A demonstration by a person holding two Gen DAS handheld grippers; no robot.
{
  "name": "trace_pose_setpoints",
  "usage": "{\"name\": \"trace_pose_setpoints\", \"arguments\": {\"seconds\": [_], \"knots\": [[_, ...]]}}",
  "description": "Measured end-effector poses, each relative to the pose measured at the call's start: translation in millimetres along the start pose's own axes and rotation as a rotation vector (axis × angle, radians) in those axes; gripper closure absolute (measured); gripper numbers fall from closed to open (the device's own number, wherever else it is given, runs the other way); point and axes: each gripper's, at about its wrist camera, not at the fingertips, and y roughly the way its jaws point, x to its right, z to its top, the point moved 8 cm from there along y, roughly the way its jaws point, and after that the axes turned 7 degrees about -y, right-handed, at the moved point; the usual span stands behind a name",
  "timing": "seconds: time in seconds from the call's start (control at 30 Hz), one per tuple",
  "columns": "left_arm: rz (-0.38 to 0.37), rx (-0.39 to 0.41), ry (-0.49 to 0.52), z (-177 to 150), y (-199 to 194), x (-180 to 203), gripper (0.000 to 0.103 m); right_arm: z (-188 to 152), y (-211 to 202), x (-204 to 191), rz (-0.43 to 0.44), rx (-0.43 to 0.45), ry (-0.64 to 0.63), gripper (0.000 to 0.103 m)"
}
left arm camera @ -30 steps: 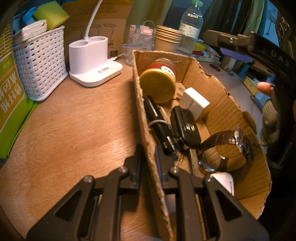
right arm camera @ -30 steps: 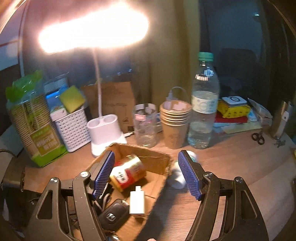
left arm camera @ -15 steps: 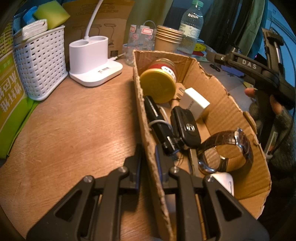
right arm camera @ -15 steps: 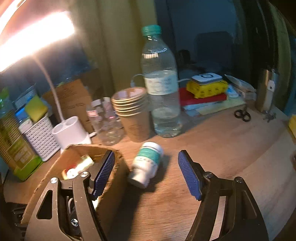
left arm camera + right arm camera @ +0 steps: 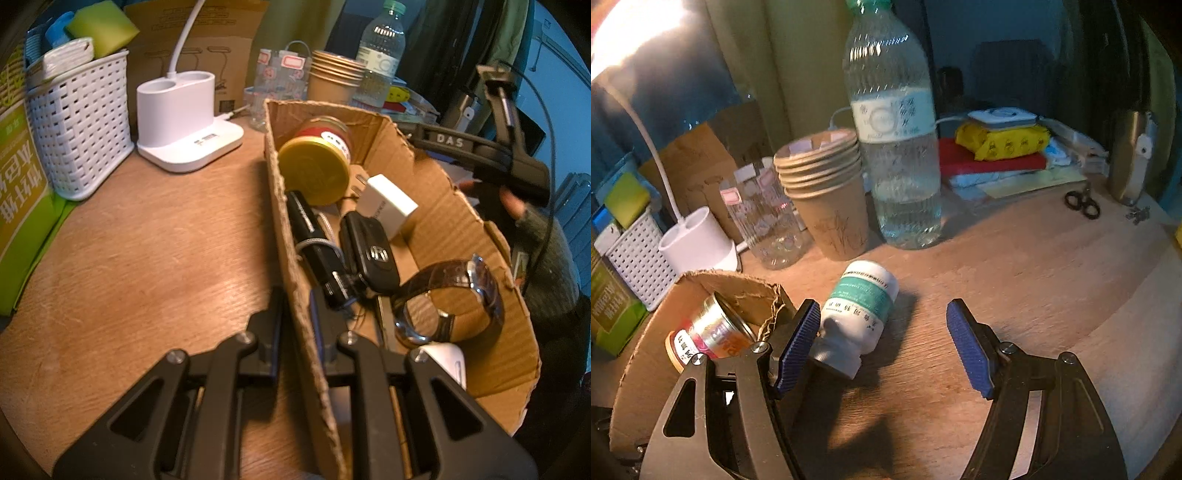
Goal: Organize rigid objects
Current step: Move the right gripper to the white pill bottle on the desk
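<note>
Cardboard box [image 5: 436, 206]: pinched at its wall by left gripper [image 5: 299, 325].
Right gripper [image 5: 882, 332]: wide, empty, over lying bottle [image 5: 857, 310].

"DAS" stands on the right gripper [image 5: 476, 144]; other labels seem illegible.

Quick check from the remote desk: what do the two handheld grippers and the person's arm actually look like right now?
Both are black two-finger tools with triangular cut-outs and silver screws. The right gripper has ribbed blue pads. The left gripper shows mostly black fingers. Seen from the left wrist camera, the right tool's body bears white letters "DAS" and a thin black cable; the person wears a grey knitted sleeve.
</note>
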Motion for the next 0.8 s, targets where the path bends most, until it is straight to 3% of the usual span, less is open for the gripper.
{"name": "trace_pose_setpoints", "arguments": {"seconds": [0.2, 0.37, 0.57, 0.8], "knots": [[0.003, 0.002, 0.002, -0.4, 0.2, 0.4, 0.088, -2.4, 9.7, 4.0, 0.031, -0.029, 0.02, 0.029], [0.003, 0.002, 0.002, 0.4, 0.3, -0.6, 0.088, -4.5, 9.4, 14.9, -0.005, -0.041, 0.043, 0.029], [0.002, 0.002, 0.002, 0.4, 0.1, -1.0, 0.088, 2.9, 9.1, 8.6, -0.027, -0.034, -0.026, 0.029], [0.002, 0.002, 0.002, 0.3, 0.0, -0.8, 0.088, 4.1, 18.8, 20.1, 0.016, -0.063, -0.013, 0.029]]}}
